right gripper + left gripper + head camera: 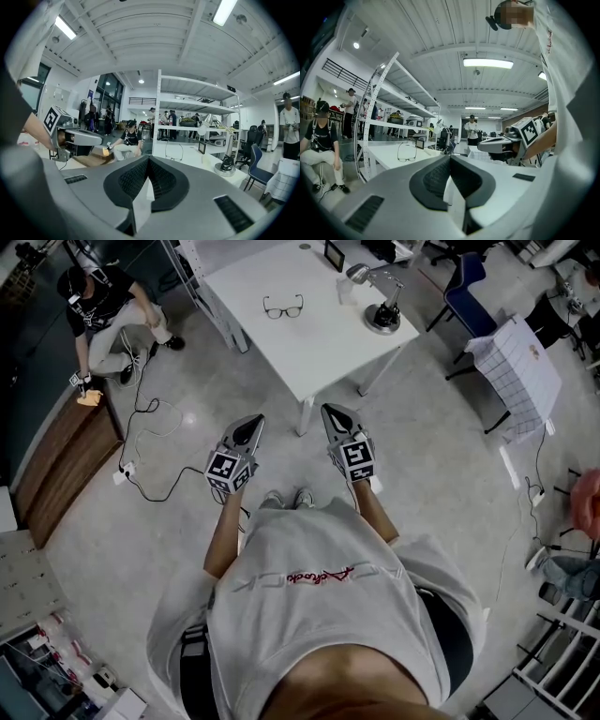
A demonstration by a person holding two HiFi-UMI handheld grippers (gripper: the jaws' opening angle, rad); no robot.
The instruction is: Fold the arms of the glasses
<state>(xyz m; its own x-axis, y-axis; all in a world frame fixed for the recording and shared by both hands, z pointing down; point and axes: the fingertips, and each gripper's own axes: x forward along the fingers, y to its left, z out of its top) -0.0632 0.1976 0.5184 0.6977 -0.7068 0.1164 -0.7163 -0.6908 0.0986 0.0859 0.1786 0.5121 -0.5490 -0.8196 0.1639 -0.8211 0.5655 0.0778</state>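
A pair of dark-rimmed glasses (283, 307) lies with its arms unfolded on the white table (281, 357), well ahead of both grippers. In the left gripper view the glasses (407, 152) show far off, as they do in the right gripper view (174, 152). My left gripper (251, 420) and right gripper (333, 411) hang side by side over the floor, short of the table's near corner. Both are shut with nothing between the jaws. The pads of my left gripper (450, 157) meet, and so do those of my right gripper (148, 158).
A desk lamp (380, 306), a clear cup (345, 292) and a small standing frame (334, 254) share the table. A person (108, 310) sits on the floor at the left near cables (150, 465). A blue chair (469, 292) and a checked cloth (516, 371) stand to the right.
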